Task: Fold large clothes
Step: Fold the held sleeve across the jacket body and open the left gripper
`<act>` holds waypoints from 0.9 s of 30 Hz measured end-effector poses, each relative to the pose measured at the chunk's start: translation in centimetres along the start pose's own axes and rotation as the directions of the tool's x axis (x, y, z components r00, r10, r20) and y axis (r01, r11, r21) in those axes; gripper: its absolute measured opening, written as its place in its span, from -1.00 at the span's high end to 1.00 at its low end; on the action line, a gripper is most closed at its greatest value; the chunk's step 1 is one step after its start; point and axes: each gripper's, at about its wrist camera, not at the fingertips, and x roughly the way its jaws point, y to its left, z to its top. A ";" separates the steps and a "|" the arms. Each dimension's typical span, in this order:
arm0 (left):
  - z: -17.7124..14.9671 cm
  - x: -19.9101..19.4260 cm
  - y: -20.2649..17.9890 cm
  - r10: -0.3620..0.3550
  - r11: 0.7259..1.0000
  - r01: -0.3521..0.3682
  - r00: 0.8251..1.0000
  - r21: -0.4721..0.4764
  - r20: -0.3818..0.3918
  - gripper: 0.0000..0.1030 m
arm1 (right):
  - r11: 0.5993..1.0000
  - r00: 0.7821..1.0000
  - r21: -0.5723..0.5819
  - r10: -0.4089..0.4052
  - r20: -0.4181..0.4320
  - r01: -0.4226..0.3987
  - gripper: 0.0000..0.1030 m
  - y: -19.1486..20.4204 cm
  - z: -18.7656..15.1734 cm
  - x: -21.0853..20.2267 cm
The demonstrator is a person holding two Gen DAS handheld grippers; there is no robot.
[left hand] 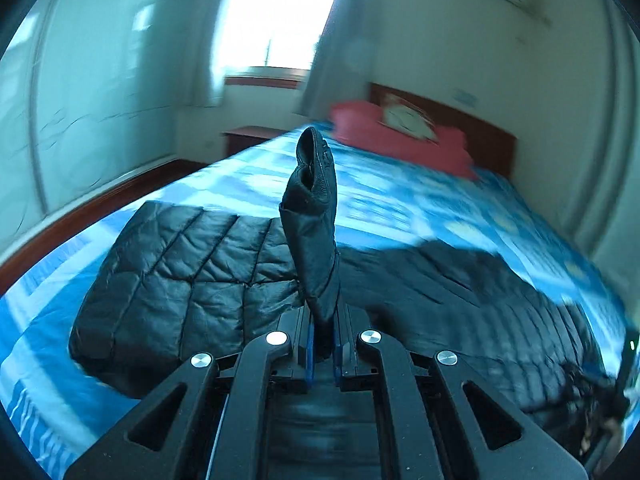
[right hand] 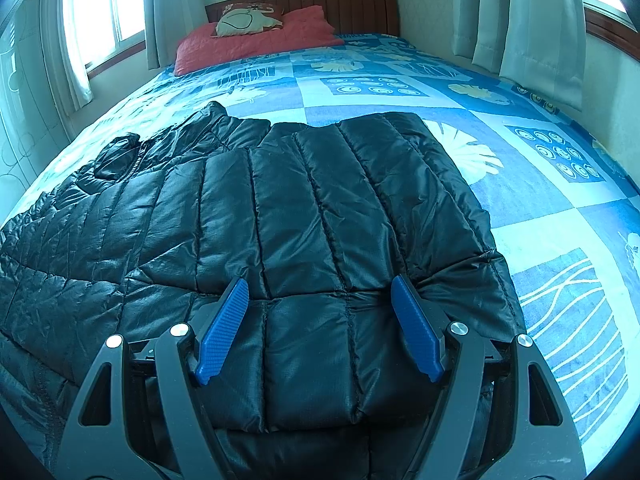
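Black quilted jacket (right hand: 280, 216) lay spread on the blue patterned bedspread (right hand: 560, 208) — no readable brand or writing on it.
Left gripper (left hand: 322, 344) was clamped tight on a raised sleeve cuff (left hand: 314, 216); right gripper (right hand: 320, 320) stood wide apart, blue pads (right hand: 222, 332) straddling a folded jacket panel — pads not pinching it.

Open blue bedspread (right hand: 540, 184) right of the black jacket (right hand: 280, 220); pillows (right hand: 256, 40) far behind.
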 end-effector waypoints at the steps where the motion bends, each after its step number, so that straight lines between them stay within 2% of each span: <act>1: 0.1 0.4 -2.1 -0.024 0.999 0.024 1.000 0.036 -0.005 0.88 | 1.000 1.000 0.001 0.001 0.000 -0.001 -0.43 0.0 0.0 0.0; 5: -0.5 0.8 -8.6 -0.093 0.985 0.096 0.995 0.141 -0.022 0.88 | 1.000 1.000 0.004 0.003 0.003 -0.003 -0.43 0.0 -0.1 -0.1; 9: -2.5 2.3 -13.9 -0.133 0.964 0.149 0.987 0.221 -0.085 0.88 | 1.000 1.000 0.007 0.004 0.005 -0.004 -0.43 0.1 0.0 0.0; 13: -6.1 4.3 -17.8 -0.127 0.938 0.176 0.976 0.297 -0.177 0.88 | 1.000 1.000 0.009 0.005 0.007 -0.005 -0.43 0.1 -0.1 -0.1; 19: -9.3 5.1 -20.5 -0.084 0.902 0.169 0.971 0.398 -0.223 0.81 | 1.000 1.000 0.011 0.008 0.007 -0.008 -0.44 0.3 -0.2 -0.1; 20: -9.4 5.0 -20.7 -0.086 0.899 0.173 0.971 0.403 -0.224 0.69 | 1.000 1.000 0.011 0.007 0.007 -0.007 -0.44 0.3 -0.2 -0.1; 22: -9.4 4.3 -20.8 -0.116 0.897 0.200 0.967 0.395 -0.225 0.19 | 1.000 1.000 0.011 0.007 0.007 -0.007 -0.44 0.2 -0.2 -0.1; 23: -9.3 3.7 -20.9 -0.130 0.896 0.209 0.967 0.391 -0.219 0.09 | 1.000 1.000 0.013 0.009 0.006 -0.009 -0.44 0.2 -0.2 -0.1; 24: -9.4 3.3 -21.0 -0.143 0.895 0.218 0.967 0.390 -0.212 -0.10 | 1.000 1.000 0.014 0.010 0.006 -0.010 -0.44 0.2 -0.2 -0.1; 25: -9.2 2.8 -21.2 -0.154 0.890 0.226 0.967 0.396 -0.204 -0.19 | 1.000 1.000 0.014 0.010 0.006 -0.010 -0.44 0.3 -0.2 -0.1; 27: -8.9 1.4 -21.1 -0.172 0.882 0.236 0.967 0.408 -0.188 -0.19 | 1.000 1.000 0.016 0.012 0.003 -0.012 -0.44 0.2 -0.1 -0.2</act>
